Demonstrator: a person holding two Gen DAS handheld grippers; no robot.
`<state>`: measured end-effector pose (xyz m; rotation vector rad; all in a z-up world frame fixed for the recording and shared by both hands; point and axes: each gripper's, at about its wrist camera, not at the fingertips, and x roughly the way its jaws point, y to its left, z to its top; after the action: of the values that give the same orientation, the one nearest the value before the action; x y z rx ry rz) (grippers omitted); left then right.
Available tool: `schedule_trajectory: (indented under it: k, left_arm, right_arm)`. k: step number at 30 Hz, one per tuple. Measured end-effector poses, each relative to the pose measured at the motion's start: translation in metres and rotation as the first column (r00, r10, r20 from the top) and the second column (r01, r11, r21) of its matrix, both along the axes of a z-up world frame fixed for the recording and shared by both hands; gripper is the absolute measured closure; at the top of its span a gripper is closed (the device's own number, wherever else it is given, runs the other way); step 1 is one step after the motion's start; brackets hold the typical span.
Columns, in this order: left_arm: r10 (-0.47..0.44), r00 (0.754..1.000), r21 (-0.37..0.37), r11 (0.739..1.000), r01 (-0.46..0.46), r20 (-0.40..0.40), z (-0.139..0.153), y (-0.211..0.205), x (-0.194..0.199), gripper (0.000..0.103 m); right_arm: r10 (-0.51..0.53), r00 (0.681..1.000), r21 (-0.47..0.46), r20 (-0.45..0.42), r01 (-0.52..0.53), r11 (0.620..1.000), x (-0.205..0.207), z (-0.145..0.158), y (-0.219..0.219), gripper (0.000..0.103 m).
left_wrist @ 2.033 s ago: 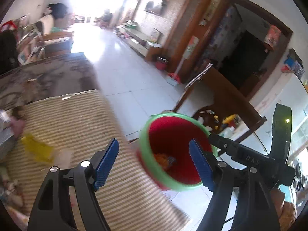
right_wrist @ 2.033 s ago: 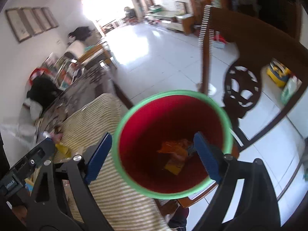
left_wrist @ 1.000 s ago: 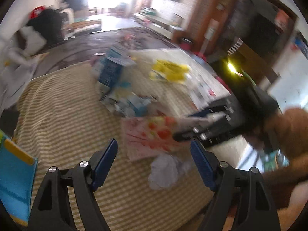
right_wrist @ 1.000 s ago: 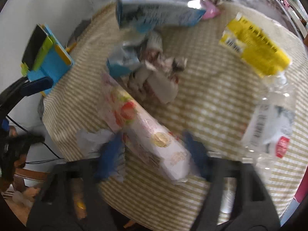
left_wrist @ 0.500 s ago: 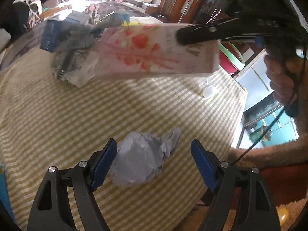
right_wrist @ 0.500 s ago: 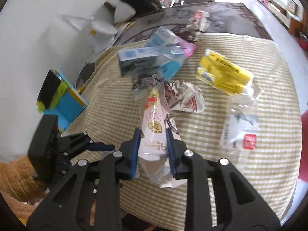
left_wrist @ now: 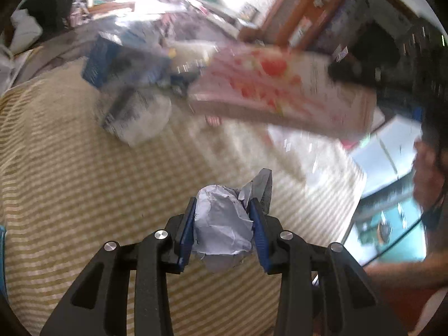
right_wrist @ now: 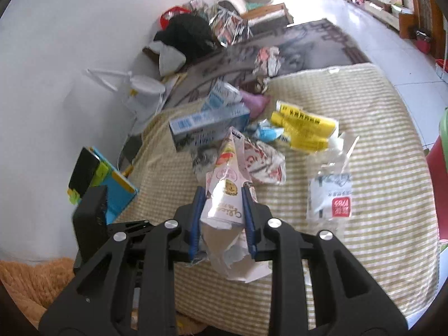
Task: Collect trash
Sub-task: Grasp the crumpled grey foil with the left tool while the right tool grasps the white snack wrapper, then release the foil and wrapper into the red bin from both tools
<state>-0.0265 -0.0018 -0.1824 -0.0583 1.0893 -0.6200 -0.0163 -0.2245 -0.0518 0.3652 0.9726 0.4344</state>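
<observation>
While the left gripper (left_wrist: 222,224) has just been closing its jaws on the paper ball (left_wrist: 221,225) at the near edge of the cloth (left_wrist: 70,168), the right gripper (right_wrist: 222,218) holds the carton (right_wrist: 226,196) pinched tight above the table. Farther off lie a blue box (right_wrist: 208,124), a yellow pack (right_wrist: 303,130) and a bottle (right_wrist: 331,193). Both pieces seem ready to be lifted and carried to the bin (right_wrist: 442,151) at the far right.

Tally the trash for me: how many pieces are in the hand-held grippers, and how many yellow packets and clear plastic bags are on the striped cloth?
Gripped pieces: 2, the crumpled paper and the pink carton
Yellow packet: 1
Clear plastic bag: 1
Total: 4
</observation>
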Motion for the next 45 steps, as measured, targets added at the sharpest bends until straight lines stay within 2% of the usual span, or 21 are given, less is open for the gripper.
schedule_trajectory:
  k: [5, 7, 13, 17, 23, 36, 45]
  left_arm:
    - [0.110, 0.994, -0.099, 0.989, -0.108, 0.014, 0.030, -0.003, 0.015, 0.068]
    - [0.138, 0.990, -0.115, 0.984, -0.133, 0.036, 0.041, -0.006, 0.019, 0.068]
    - [0.192, 0.976, -0.121, 0.976, -0.179, 0.102, 0.064, -0.019, 0.025, 0.068]
    - [0.220, 0.966, -0.079, 0.974, -0.211, 0.139, 0.071, -0.030, 0.034, 0.068]
    - [0.268, 0.958, -0.069, 0.963, -0.262, 0.107, 0.075, -0.047, 0.051, 0.068]
    - [0.174, 0.976, -0.012, 0.985, -0.174, 0.133, 0.086, -0.166, 0.057, 0.068]
    - [0.093, 0.987, -0.013, 0.996, -0.093, 0.131, 0.090, -0.238, 0.055, 0.068]
  right_arm:
    - [-0.025, 0.999, 0.004, 0.046, 0.025, 1.000, 0.000, 0.015, -0.008, 0.077]
    - [-0.027, 0.998, 0.002, 0.064, 0.027, 1.000, -0.002, 0.021, -0.009, 0.077]
    - [-0.042, 0.990, 0.002, 0.132, 0.042, 0.999, -0.007, 0.045, -0.024, 0.077]
    - [-0.068, 0.988, -0.035, 0.137, 0.074, 0.997, -0.008, 0.049, -0.038, 0.077]
    - [-0.128, 0.981, -0.011, 0.143, 0.131, 0.991, -0.018, 0.051, -0.081, 0.077]
    - [-0.276, 0.946, -0.004, 0.171, 0.281, 0.960, -0.046, 0.060, -0.195, 0.077]
    - [-0.367, 0.912, 0.003, 0.184, 0.373, 0.928, -0.067, 0.063, -0.261, 0.077]
